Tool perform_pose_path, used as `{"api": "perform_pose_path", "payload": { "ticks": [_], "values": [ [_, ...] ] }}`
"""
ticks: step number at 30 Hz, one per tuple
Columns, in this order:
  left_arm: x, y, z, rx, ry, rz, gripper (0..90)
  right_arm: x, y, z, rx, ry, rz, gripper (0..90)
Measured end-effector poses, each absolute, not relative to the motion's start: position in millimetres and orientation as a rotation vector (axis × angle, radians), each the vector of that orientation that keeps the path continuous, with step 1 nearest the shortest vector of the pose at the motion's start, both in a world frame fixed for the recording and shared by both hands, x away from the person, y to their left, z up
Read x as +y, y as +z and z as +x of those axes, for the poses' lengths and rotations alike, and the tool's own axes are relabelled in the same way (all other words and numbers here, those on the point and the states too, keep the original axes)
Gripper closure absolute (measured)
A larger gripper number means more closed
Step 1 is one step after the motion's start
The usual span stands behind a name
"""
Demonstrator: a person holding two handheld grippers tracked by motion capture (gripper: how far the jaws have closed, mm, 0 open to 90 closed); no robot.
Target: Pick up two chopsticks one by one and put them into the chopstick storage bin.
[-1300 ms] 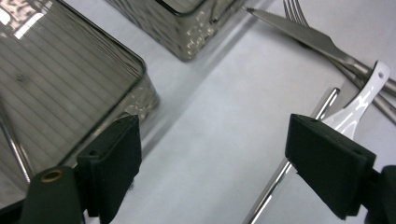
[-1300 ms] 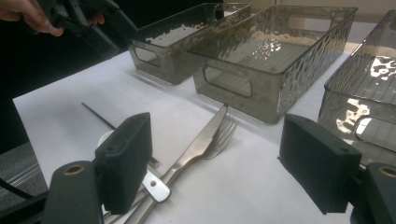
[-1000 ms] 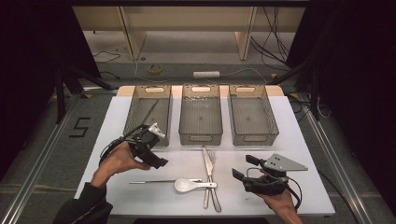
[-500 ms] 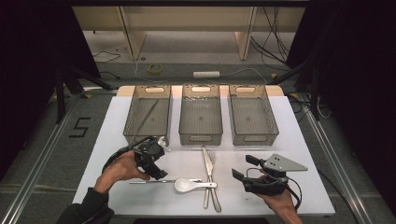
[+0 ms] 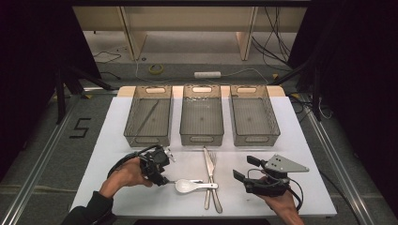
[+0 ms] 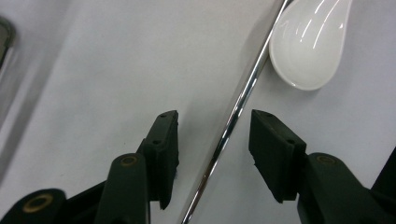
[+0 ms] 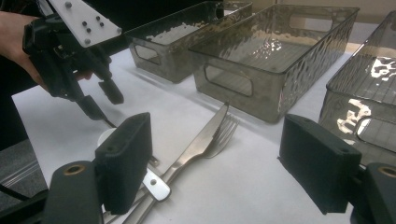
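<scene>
Left gripper (image 6: 212, 126) closing around a thin, polished metal rod (image 6: 233, 116) on the smooth white tabletop (image 5: 117, 140).

Its matte black jaws have just been closing and are straddling the mirror-bright rod without touching it; the rod is lying at the near left, just beside the rounded bowl of a glossy white ceramic spoon (image 5: 187, 186). To the right, a steel knife (image 7: 196, 144) and fork (image 7: 223, 133) are lying side by side. The right gripper (image 5: 241, 169) is resting near the right edge, jaws spread wide and empty. Three dimpled, smoky translucent plastic bins (image 5: 202, 117) are standing in a row at the far side.
</scene>
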State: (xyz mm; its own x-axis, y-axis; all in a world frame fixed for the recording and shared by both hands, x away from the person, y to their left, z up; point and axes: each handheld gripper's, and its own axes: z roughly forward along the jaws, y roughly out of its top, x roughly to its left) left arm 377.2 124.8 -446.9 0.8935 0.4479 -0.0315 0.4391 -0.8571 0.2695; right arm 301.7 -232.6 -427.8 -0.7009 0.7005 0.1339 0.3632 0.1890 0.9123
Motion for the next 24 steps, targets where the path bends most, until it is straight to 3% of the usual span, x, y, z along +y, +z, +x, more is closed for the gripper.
{"api": "perform_pose_path", "payload": {
  "ticks": [24],
  "values": [
    [120.9, -460.1, 373.5, 0.605, 0.029, 2.866, 71.5, -232.7, -427.7, 301.8, 2.158, 1.513, 1.006, 26.4]
  ]
}}
